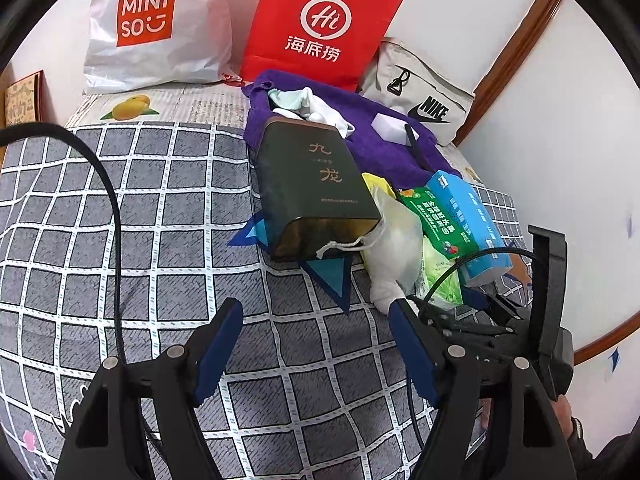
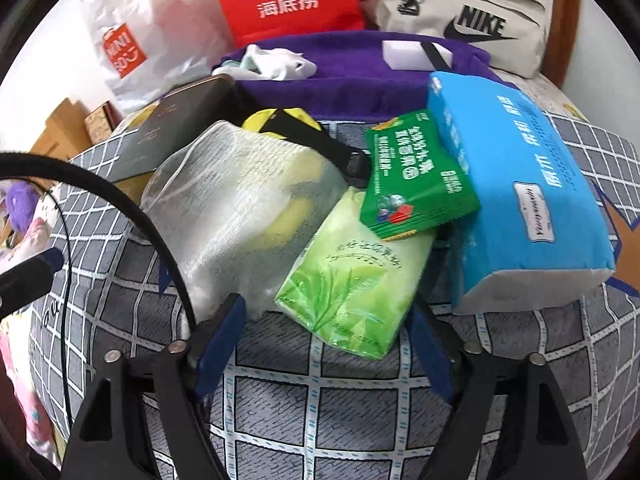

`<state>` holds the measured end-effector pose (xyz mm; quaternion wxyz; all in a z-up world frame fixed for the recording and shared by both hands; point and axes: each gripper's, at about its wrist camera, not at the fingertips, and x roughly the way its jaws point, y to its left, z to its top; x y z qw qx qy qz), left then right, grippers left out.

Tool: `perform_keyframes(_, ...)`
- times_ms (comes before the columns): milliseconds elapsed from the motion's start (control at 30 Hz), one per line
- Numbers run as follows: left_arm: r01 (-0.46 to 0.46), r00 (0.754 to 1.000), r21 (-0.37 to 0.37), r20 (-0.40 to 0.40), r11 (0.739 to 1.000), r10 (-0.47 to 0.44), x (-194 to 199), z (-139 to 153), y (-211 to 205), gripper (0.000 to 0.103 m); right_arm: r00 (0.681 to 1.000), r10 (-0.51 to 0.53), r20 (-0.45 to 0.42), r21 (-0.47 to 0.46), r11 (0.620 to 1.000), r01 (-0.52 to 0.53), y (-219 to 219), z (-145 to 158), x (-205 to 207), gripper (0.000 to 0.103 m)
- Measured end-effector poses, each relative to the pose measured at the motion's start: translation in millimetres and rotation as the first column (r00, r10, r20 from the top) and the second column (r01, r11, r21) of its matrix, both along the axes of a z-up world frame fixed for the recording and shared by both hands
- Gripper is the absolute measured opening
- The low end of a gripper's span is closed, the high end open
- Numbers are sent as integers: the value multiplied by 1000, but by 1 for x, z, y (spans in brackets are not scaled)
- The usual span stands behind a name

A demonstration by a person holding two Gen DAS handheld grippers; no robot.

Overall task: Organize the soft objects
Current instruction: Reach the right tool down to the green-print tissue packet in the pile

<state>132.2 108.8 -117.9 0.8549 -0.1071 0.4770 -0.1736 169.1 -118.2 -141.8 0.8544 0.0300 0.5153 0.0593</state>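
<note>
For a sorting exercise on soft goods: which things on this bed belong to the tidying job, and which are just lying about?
Belong to the job:
light green tissue pack
blue tissue pack
mesh drawstring pouch
white socks
purple towel

Just lying about:
dark tin
dark green carton
red paper bag
Miniso bag
Nike bag

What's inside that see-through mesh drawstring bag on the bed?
Through the mesh bag something yellow shows, with dark patches, plus pale white material toward the bottom. The weave blurs it, so I cannot tell what the item is. Behind the bag lies a yellow-and-black thing, partly covered.
</note>
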Motion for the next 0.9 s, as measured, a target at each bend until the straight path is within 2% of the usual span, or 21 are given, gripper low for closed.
perform_keyframes(100,4,1000,-3,-5,1000,-4,0,-3,-1,74,1000,17,21,19,1000,-17,3,-3,-1,97)
perform_keyframes(267,13,1000,-1,-14,1000,-13,1,-7,-3,74,999,26,33,-11,1000,-25,12,-7,-2,103)
perform_keyframes(400,12,1000,1,-21,1000,-12,4,-9,-2,74,999,-3,38,41,999,2,6,-5,-1,103)
perform_keyframes(500,9,1000,2,-25,1000,-9,5,-10,1,74,998,-68,1,139,988,67,-9,2,-1,100)
perform_keyframes(600,11,1000,4,-27,1000,-11,6,-11,2,74,994,-107,-35,187,976,112,-18,7,-5,100)
perform_keyframes(733,13,999,7,-39,1000,-12,7,-15,1,74,992,-128,-10,142,982,128,-22,15,-15,96)
perform_keyframes(900,22,999,8,-44,1000,-22,9,-16,-2,74,987,-161,16,134,978,158,-29,21,-13,94)
